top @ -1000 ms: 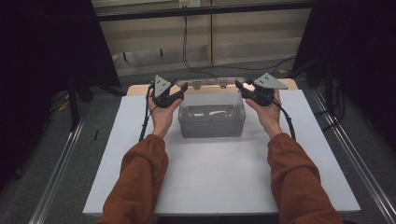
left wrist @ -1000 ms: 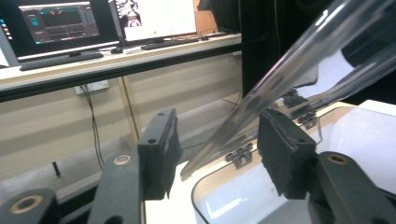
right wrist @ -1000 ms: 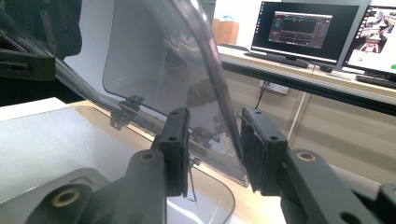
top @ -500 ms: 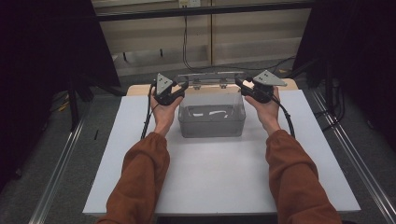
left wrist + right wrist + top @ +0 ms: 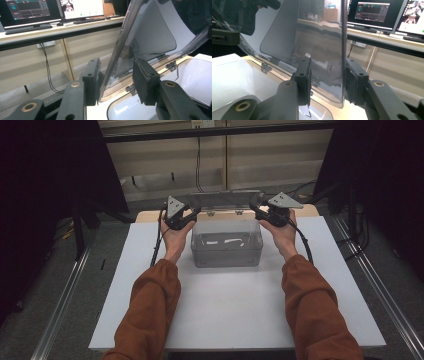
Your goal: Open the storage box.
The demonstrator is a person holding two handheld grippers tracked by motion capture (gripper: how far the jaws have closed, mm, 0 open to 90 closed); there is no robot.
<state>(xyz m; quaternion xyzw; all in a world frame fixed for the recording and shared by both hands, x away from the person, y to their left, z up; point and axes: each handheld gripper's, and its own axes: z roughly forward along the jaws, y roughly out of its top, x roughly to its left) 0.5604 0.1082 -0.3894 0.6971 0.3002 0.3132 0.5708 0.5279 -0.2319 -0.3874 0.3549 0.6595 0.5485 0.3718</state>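
While the white table carries a clear plastic box near its far edge, the box's hinged transparent lid stands raised almost upright at the back, with a gripper at each end of it. In its own view the left gripper has its jaws set apart, the lid's edge passing through the gap and seemingly touching the left pad but not the right one, so it straddles the lid without pinching it. The right gripper also straddles the lid's edge, with space showing on both sides. Since neither seems to clamp, the lid could slip out and drop shut, or fall backward and strain the small hinges. Inside the box lie a few small pale pieces, too indistinct to name.
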